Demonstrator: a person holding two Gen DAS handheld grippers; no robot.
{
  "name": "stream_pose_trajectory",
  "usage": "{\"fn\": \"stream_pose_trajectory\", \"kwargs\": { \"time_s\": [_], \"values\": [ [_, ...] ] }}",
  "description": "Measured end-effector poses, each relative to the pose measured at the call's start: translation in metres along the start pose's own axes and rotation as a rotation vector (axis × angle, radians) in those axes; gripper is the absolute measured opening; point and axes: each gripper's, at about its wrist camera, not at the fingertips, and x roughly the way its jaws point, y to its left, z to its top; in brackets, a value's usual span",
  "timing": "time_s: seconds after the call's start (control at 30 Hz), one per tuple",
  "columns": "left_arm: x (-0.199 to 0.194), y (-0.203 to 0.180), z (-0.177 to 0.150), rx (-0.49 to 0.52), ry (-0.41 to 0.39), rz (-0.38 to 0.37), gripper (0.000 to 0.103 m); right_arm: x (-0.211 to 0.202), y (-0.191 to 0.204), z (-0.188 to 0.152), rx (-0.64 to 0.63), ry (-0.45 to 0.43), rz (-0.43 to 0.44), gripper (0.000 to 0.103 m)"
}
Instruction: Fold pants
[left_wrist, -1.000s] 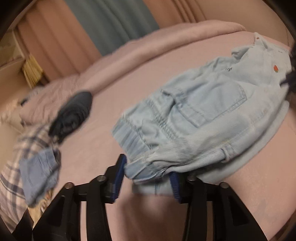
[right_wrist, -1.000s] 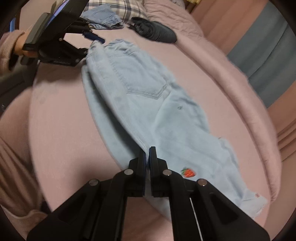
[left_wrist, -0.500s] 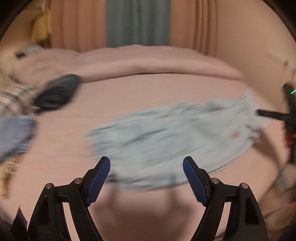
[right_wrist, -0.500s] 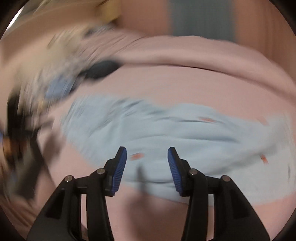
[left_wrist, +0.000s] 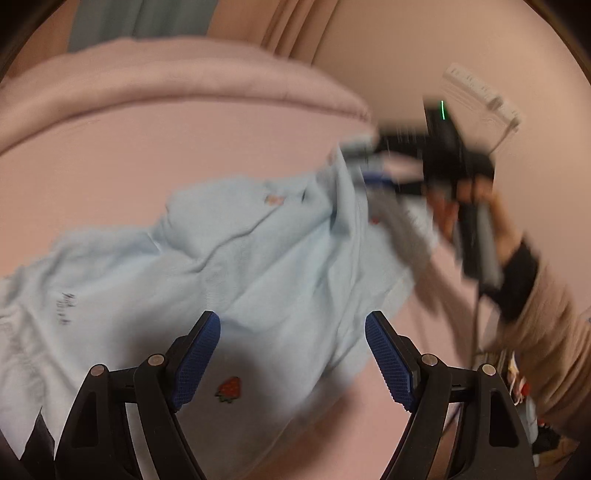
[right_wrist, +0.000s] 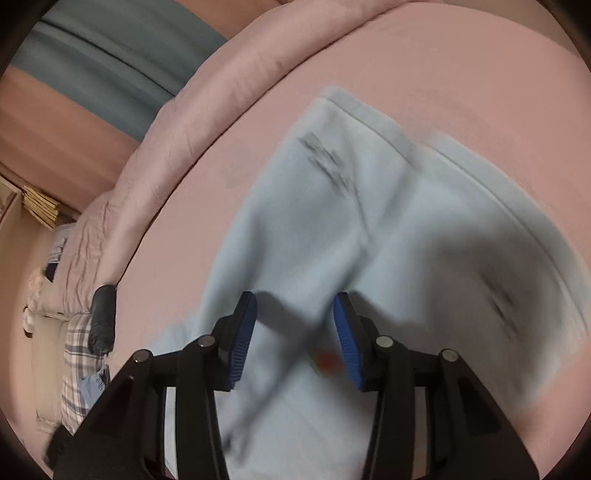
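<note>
Pale blue cotton pants (left_wrist: 258, 266) lie half-folded on the pink bedsheet (left_wrist: 184, 147); left gripper (left_wrist: 291, 354) and right gripper (right_wrist: 293, 332) both gape, empty. Best pinch both hem layers squarely.

Left tool (left_wrist: 291, 356): jaws spread wide, just opened, nothing clamped, angled downward.
Right tool (right_wrist: 293, 338): jaws parted, just opened, nothing clamped, angled downward.
Right hand (left_wrist: 469, 206): wrapped around its tool's handle.

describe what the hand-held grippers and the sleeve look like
Each hand-held gripper, left and right, has black angular arms with silver pivot pins and ribbed blue pads. The left view shows the right one's black body with a green light, blurred. The sleeve is beige with a dark cuff.
</note>
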Motion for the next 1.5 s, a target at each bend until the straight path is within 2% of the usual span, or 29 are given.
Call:
{"fn": "stream_pose_trajectory", "kwargs": {
  "time_s": [0.07, 0.13, 0.17, 0.23, 0.3, 0.33, 0.37, 0.4, 0.43, 0.5, 0.6, 0.73, 0.83, 0.93, 0.97, 1.0, 1.07, 1.1, 1.17, 1.23, 1.3, 1.43, 1.5],
  "values": [
    [0.014, 0.012, 0.000, -0.068, 0.049, -0.004, 0.081, 0.015, 0.026, 0.020, -0.054, 0.049, 0.037, 0.047],
    [0.015, 0.021, -0.001, -0.117, 0.044, -0.042, 0.081, 0.036, 0.055, 0.036, -0.101, 0.103, -0.003, 0.049],
    [0.014, 0.024, 0.000, -0.133, 0.036, -0.064, 0.081, 0.043, 0.068, 0.041, -0.140, 0.124, 0.006, 0.051],
    [0.014, 0.025, 0.000, -0.135, 0.042, -0.077, 0.081, 0.043, 0.082, 0.049, -0.177, 0.105, 0.117, 0.051],
    [0.015, 0.023, 0.001, -0.123, 0.044, -0.081, 0.081, 0.032, 0.073, 0.057, -0.129, 0.048, 0.142, 0.054],
    [0.017, 0.023, 0.003, -0.115, 0.046, -0.079, 0.081, 0.023, 0.063, 0.057, -0.102, 0.013, 0.125, 0.054],
    [0.018, 0.020, 0.003, -0.125, 0.058, -0.028, 0.081, 0.017, 0.056, 0.054, -0.095, -0.003, 0.101, 0.054],
    [0.019, 0.018, 0.003, -0.113, 0.058, -0.021, 0.081, 0.012, 0.049, 0.051, -0.094, -0.009, 0.066, 0.054],
    [0.023, 0.017, 0.003, -0.106, 0.059, -0.016, 0.081, 0.009, 0.040, 0.046, -0.095, 0.003, 0.030, 0.054],
    [0.026, 0.011, 0.005, -0.084, 0.060, 0.004, 0.081, 0.009, 0.033, 0.042, -0.075, 0.035, 0.024, 0.051],
    [0.028, 0.005, -0.001, -0.050, 0.058, 0.036, 0.081, 0.014, 0.028, 0.042, -0.035, 0.059, 0.082, 0.039],
    [0.034, -0.007, -0.002, -0.019, 0.061, 0.060, 0.081, 0.030, 0.039, 0.052, -0.015, 0.072, 0.185, 0.038],
    [0.037, -0.011, 0.000, -0.015, 0.061, 0.057, 0.081, 0.054, 0.054, 0.052, -0.024, 0.071, 0.154, 0.038],
    [0.027, 0.002, -0.004, -0.012, 0.055, 0.053, 0.081, 0.070, 0.058, 0.055, -0.042, 0.072, 0.136, 0.037],
    [0.028, 0.001, -0.004, -0.004, 0.055, 0.056, 0.081, 0.077, 0.060, 0.057, -0.046, 0.078, 0.122, 0.027],
    [0.024, 0.002, -0.008, 0.000, 0.055, 0.058, 0.081, 0.077, 0.057, 0.059, -0.055, 0.086, 0.111, 0.005],
    [0.017, 0.003, -0.012, 0.002, 0.061, 0.080, 0.081, 0.078, 0.062, 0.061, -0.082, 0.082, 0.064, 0.004],
    [0.018, 0.002, -0.012, 0.002, 0.062, 0.081, 0.081, 0.070, 0.068, 0.062, -0.093, 0.066, 0.086, 0.003],
    [0.017, 0.002, -0.013, 0.000, 0.063, 0.081, 0.081, 0.038, 0.083, 0.065, -0.136, -0.025, 0.176, 0.003],
    [0.018, 0.001, -0.014, -0.001, 0.064, 0.083, 0.081, -0.009, 0.089, 0.065, -0.148, -0.125, 0.316, 0.003],
    [0.019, 0.000, -0.015, 0.002, 0.063, 0.084, 0.081, -0.056, 0.080, 0.058, -0.126, -0.211, 0.387, 0.003],
    [0.021, -0.005, -0.017, 0.028, 0.069, 0.094, 0.081, -0.145, 0.034, 0.012, -0.103, -0.351, 0.252, 0.003],
    [0.024, -0.009, -0.017, 0.055, 0.085, 0.114, 0.081, -0.164, 0.010, -0.006, -0.072, -0.362, 0.178, 0.003]
  ]
}}
